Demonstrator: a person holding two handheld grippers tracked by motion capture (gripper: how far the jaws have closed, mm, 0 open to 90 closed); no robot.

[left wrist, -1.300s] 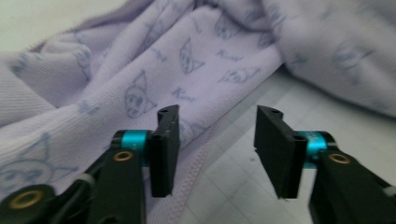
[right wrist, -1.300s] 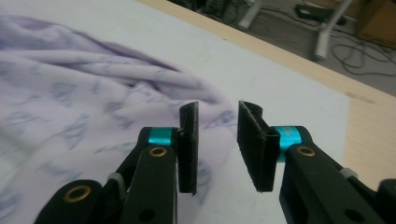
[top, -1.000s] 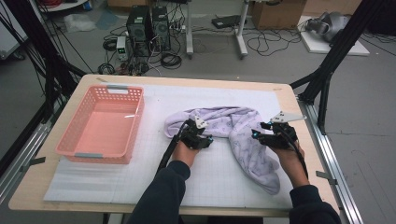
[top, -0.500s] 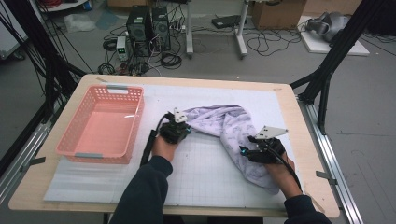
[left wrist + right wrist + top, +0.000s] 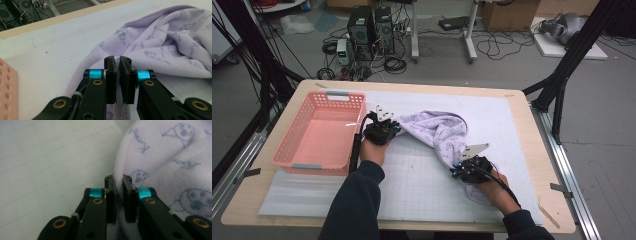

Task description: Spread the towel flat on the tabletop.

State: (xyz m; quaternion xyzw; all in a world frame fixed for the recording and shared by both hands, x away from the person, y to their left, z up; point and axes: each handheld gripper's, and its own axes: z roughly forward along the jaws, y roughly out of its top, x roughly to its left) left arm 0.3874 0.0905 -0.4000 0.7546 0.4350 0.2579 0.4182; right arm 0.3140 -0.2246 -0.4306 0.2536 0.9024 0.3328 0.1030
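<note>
Centrally on the white gridded mat (image 5: 412, 185) lies a lilac towel (image 5: 439, 132) printed with small cartoon faces, bunched and stretched diagonally from just right of the basket toward the near right of the table. At its far left end, the left gripper (image 5: 388, 131) is clamped on a fold of the cloth; in the left gripper view its jaws (image 5: 119, 75) stand nearly together with towel (image 5: 170, 47) pinched between them. At the near right end, the right gripper (image 5: 461, 172) has just closed on the towel's edge; the right gripper view shows the fabric (image 5: 170, 165) caught between its black jaws (image 5: 118, 195). A person's dark-sleeved arms come in from the bottom edge, one hand behind each gripper. Just left of the left gripper sits a pink plastic basket (image 5: 292, 157) with perforated walls. Mat and basket rest on a pale wooden table (image 5: 522, 107). Beyond the table, computer towers (image 5: 372, 22) and loose cables sit on the grey floor.
</note>
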